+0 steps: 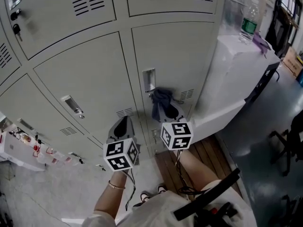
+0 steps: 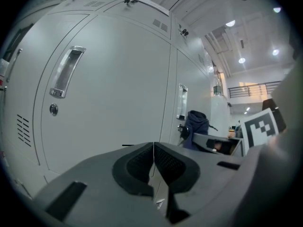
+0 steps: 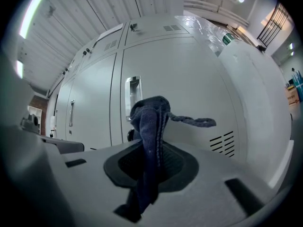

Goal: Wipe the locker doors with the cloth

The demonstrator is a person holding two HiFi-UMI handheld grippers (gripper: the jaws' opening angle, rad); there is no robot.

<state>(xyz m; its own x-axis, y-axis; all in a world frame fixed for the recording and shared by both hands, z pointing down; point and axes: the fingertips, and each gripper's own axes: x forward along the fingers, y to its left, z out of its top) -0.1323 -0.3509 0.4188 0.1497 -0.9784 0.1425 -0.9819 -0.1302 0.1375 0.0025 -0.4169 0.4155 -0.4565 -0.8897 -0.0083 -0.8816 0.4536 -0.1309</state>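
Grey metal locker doors (image 1: 90, 74) fill the head view. My right gripper (image 1: 163, 109) is shut on a dark blue cloth (image 1: 161, 97), which is bunched against the lower right door (image 1: 182, 60) just below its recessed handle (image 1: 149, 80). From the right gripper view the cloth (image 3: 150, 126) stands up out of the jaws, one strand trailing right. My left gripper (image 1: 124, 126) hovers lower left of it, near the neighbouring door, shut with nothing held; its jaws (image 2: 153, 161) meet in the left gripper view, facing that door (image 2: 109, 89).
A white cabinet (image 1: 236, 74) stands right of the lockers, a plastic bottle (image 1: 249, 25) on top. Keys hang in a lock (image 1: 15, 28) at upper left. Small items sit on a low white shelf (image 1: 19, 150). A chair (image 1: 286, 141) is at right.
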